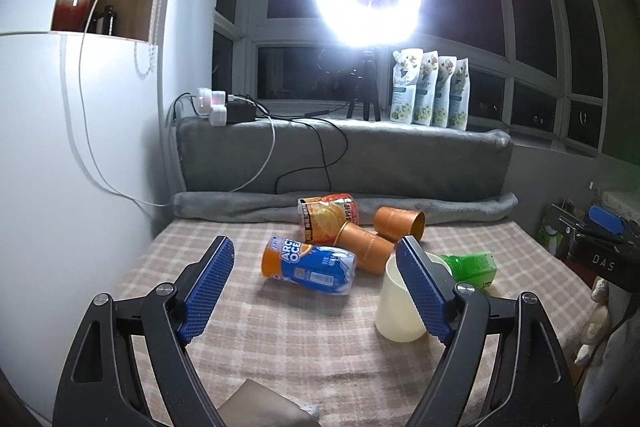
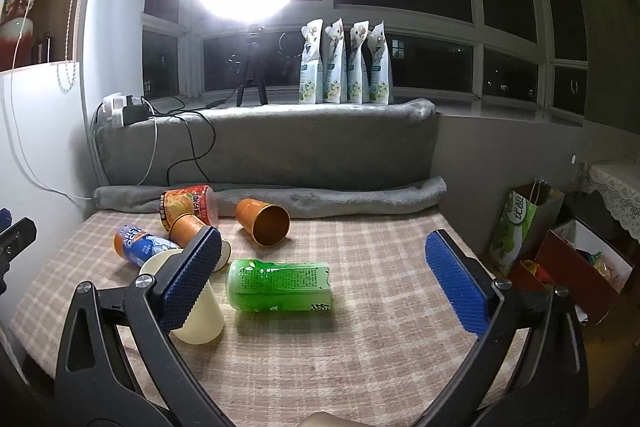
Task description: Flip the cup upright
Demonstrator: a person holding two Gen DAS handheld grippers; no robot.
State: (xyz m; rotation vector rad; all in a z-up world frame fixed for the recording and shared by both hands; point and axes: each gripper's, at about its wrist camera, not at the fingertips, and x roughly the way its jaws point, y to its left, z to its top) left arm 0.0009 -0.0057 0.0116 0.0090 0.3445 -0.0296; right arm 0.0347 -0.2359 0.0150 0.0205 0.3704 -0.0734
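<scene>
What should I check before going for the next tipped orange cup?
1. Left gripper open and empty: ok.
2. Right gripper open and empty: ok.
3. Cream cup standing upright: ok.
4. Cream cup clear of the gripper fingers: cannot tell; a finger overlaps it in both views.
5. Far orange cup on its side, mouth towards the right camera, nothing touching it: ok.
6. Near orange cup free of neighbours: not ok; it seems to lie against the orange can.
</scene>
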